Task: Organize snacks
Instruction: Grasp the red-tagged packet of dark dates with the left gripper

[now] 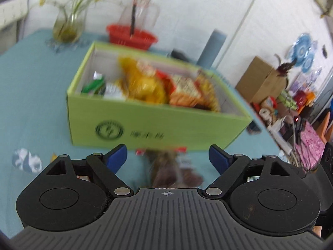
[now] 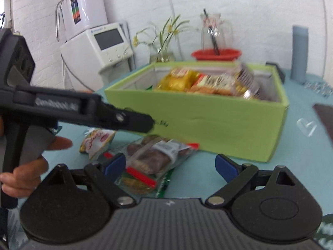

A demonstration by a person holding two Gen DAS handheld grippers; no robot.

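A lime green box (image 1: pixel 158 123) (image 2: pixel 218 120) stands on the teal table and holds several snack packs: a yellow bag (image 1: pixel 141 79) (image 2: pixel 177 79) and orange packs (image 1: pixel 185 91) (image 2: pixel 212 83). In front of it lies a clear pack of brown snacks (image 1: pixel 168 170) (image 2: pixel 154 156), with a yellow and white packet (image 2: pixel 97 143) beside it. My left gripper (image 1: pixel 168 159) is open and empty, hovering over the brown pack. My right gripper (image 2: pixel 170 166) is open and empty just right of that pack. The left gripper's body (image 2: pixel 83 110) shows in the right wrist view.
A red basket (image 1: pixel 131 35) (image 2: pixel 216 55), a clear pitcher (image 1: pixel 139 12), a flower vase (image 1: pixel 68 25) and a grey-blue cylinder (image 1: pixel 212 48) (image 2: pixel 299 52) stand behind the box. White appliances (image 2: pixel 97 41) are at the far left. Cluttered shelves (image 1: pixel 291 108) lie past the table's right edge.
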